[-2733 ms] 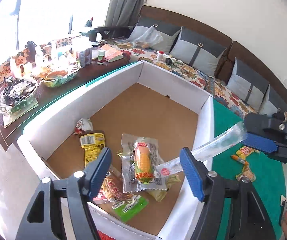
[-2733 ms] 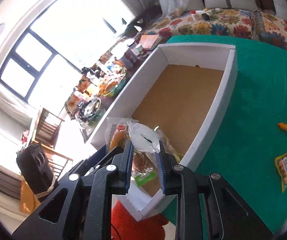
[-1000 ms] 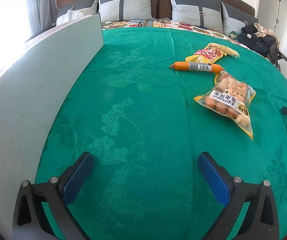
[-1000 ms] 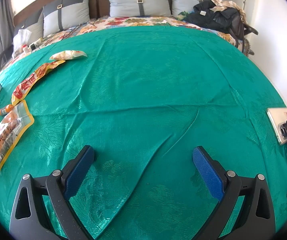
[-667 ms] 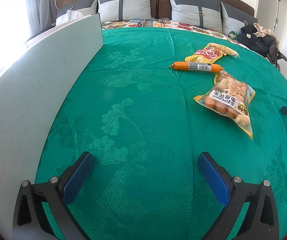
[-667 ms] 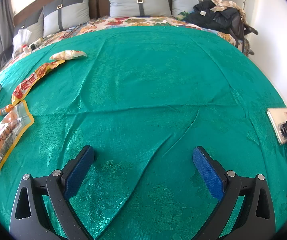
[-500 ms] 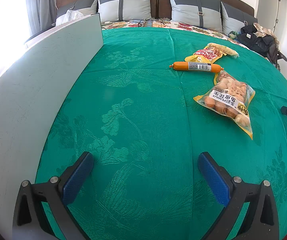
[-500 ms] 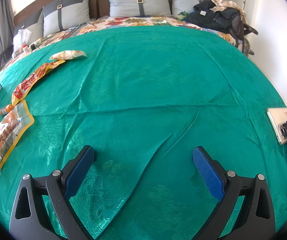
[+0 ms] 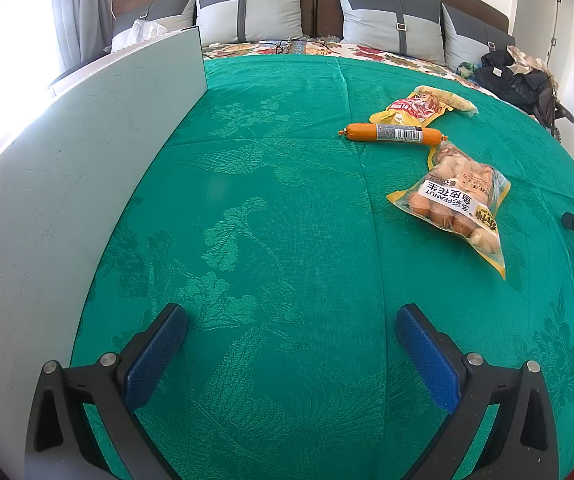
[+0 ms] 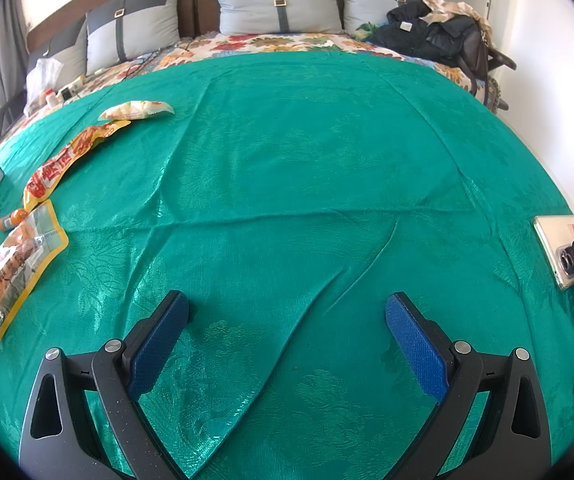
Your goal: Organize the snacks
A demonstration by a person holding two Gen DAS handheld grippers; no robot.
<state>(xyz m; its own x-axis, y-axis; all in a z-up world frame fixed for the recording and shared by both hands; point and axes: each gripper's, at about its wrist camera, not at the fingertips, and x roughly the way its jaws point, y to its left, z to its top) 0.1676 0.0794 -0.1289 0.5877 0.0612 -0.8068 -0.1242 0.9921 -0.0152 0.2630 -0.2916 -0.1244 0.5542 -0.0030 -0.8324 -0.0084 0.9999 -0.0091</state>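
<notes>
Two grippers sit low over the green cloth [image 9: 287,208], and both are wide apart and hold nothing. We see the left gripper [image 9: 291,322] first, just right of the white box wall [image 9: 67,168]. Farther right of that wall lies an orange sausage stick [image 9: 391,134] with a barcode label. Behind it is a red and yellow snack bag [image 9: 411,110] and a pale puffy packet [image 9: 449,100]; we cannot read their words. Nearer, a clear bag with a yellow edge [image 9: 457,208] says "PEANUT". Well to the right of all the snacks is our right gripper [image 10: 287,316]. A phone [image 10: 559,250] lies far right.
</notes>
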